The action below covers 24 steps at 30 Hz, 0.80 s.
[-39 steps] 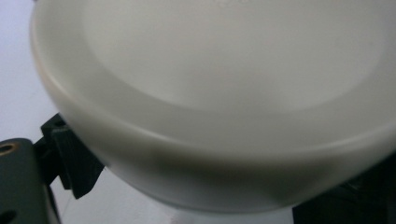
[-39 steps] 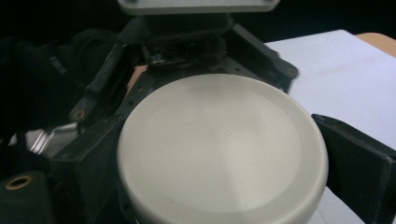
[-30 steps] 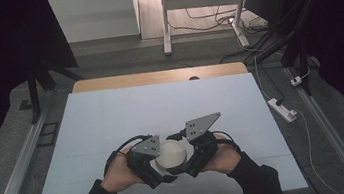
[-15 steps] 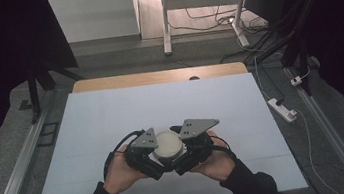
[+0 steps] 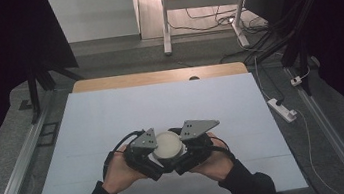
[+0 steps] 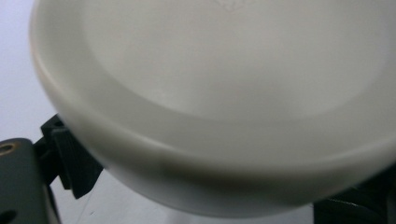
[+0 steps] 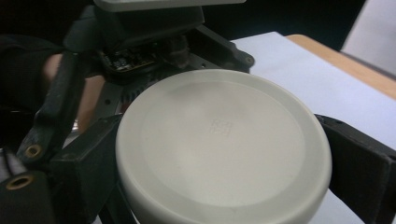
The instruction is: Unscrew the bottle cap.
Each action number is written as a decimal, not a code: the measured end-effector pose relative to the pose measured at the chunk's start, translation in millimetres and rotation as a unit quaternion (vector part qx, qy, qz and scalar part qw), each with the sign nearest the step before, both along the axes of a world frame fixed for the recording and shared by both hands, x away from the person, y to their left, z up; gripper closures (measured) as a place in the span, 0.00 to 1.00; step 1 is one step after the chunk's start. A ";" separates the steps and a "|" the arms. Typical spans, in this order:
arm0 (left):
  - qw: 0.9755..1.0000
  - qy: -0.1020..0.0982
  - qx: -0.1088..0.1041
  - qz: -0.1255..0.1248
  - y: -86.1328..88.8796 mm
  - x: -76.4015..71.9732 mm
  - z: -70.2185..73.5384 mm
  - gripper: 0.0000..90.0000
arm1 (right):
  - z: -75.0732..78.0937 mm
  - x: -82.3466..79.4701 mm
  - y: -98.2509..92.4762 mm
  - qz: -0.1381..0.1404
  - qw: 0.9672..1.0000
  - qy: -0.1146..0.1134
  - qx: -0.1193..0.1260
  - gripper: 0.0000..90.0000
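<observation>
Off-white plastic, round and smooth: a lid [image 5: 168, 145] sits between the two grippers near the front middle of the bench [image 5: 112, 120], which is covered in pale sheet. In the high view the left gripper [image 5: 153, 152] and the right gripper [image 5: 183, 148] face each other with the lid between them, a hand [image 5: 119, 172] behind each.

In the right gripper view the lid [image 7: 224, 144] lies flat-side up, faint embossed lettering at its centre, and a black jaw presses its rim on either side, so the right gripper is clamped on it. The left gripper's body is just beyond the lid's far edge. In the left gripper view the lid [image 6: 215, 93] is very close and blurred; a black jaw shows at the lower left against its rim and dark gripper parts at the lower right, so this gripper seems closed on the lid too, though less plainly. Whether a jar hangs below the lid cannot be seen.

The step looks like a two-handed hold on the lid, perhaps a twist or a hand-over. The next move would call for one gripper to hold firm while the other turns or lets go, without squeezing the rim out of the jaws.
</observation>
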<state>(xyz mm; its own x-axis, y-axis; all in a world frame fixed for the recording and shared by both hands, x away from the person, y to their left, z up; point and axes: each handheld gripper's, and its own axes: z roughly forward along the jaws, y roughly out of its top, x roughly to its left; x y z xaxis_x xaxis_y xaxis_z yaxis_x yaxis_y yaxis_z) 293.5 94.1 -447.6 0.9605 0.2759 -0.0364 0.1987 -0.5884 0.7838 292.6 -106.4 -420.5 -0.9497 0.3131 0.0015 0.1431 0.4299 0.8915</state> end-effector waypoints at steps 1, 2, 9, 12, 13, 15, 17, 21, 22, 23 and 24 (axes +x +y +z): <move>1.000 0.000 -0.001 -0.013 0.7 -0.1 0.0 0.09 | 0.1 2.3 -2.1 0.017 1.000 0.011 0.005 0.08; 1.000 0.001 -0.002 -0.019 1.0 0.0 -0.1 0.09 | 0.2 2.8 -2.8 0.023 1.000 0.013 0.006 0.08; 0.999 0.000 0.002 -0.038 0.5 -0.5 -2.1 0.09 | 1.7 4.0 -5.9 0.054 0.998 0.015 0.008 0.08; 0.999 -0.001 0.002 -0.037 0.6 -0.1 -3.1 0.09 | 3.5 3.6 -6.8 0.052 0.999 0.011 0.009 0.08; 0.999 -0.001 0.002 -0.037 0.6 -0.1 -3.1 0.09 | 4.0 3.8 -7.1 0.052 0.999 0.010 0.010 0.08; 0.999 -0.001 0.003 -0.034 1.3 0.6 -3.3 0.09 | 5.3 3.8 -8.0 0.049 0.999 0.009 0.010 0.08; 1.000 -0.001 0.003 -0.031 2.1 1.3 -3.6 0.09 | 6.4 4.1 -9.1 0.046 0.999 0.009 0.013 0.08; 1.000 0.000 0.005 -0.025 3.4 3.1 -5.0 0.09 | 8.4 4.0 -10.8 0.041 0.999 0.006 0.012 0.08; 1.000 0.001 0.006 -0.024 3.8 3.8 -5.3 0.09 | 8.8 3.9 -11.2 0.040 0.999 0.006 0.013 0.08; 1.000 0.000 0.007 -0.021 4.2 4.2 -5.7 0.09 | 9.2 3.9 -11.6 0.040 0.999 0.006 0.014 0.08; 1.000 0.000 0.007 -0.018 4.7 4.8 -6.1 0.09 | 9.5 3.7 -11.8 0.039 0.999 0.005 0.013 0.08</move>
